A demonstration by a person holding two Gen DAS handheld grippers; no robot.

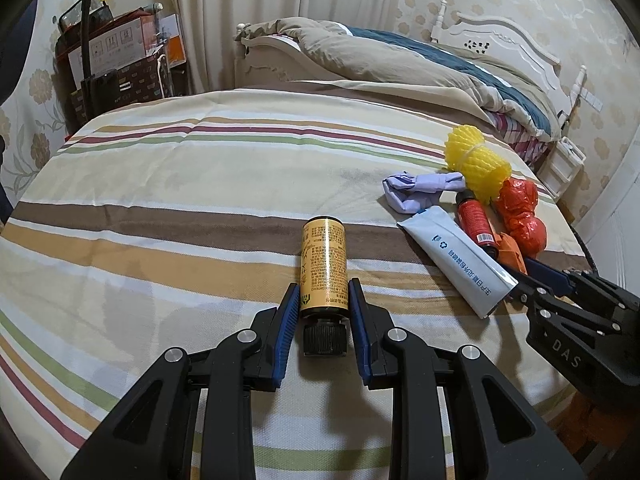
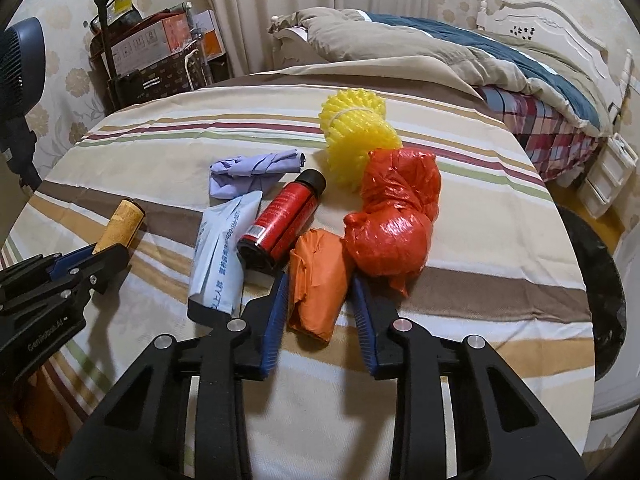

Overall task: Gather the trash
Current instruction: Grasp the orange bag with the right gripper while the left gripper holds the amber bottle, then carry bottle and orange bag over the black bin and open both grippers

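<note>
Left wrist, gripper: left gripper (image 1: 323,294) straddles the yellow-labelled cylindrical bottle with black screw cap (image 1: 323,266); blue pads flank it, but contact is unclear, so I cannot tell if it is grasped.
Left wrist, bottle: lies flat on the striped cloth-covered table (image 1: 180,200), cap toward the camera, long axis along the fingers, which likely suits a side pinch.
Right wrist, gripper: right gripper (image 2: 320,292) is spread around the folded orange plastic bag (image 2: 318,280), not yet clenched.
Right wrist, bag: lies lengthwise between the fingers, beside the red cylindrical bottle (image 2: 282,216) and crumpled red plastic bag (image 2: 394,216).
</note>
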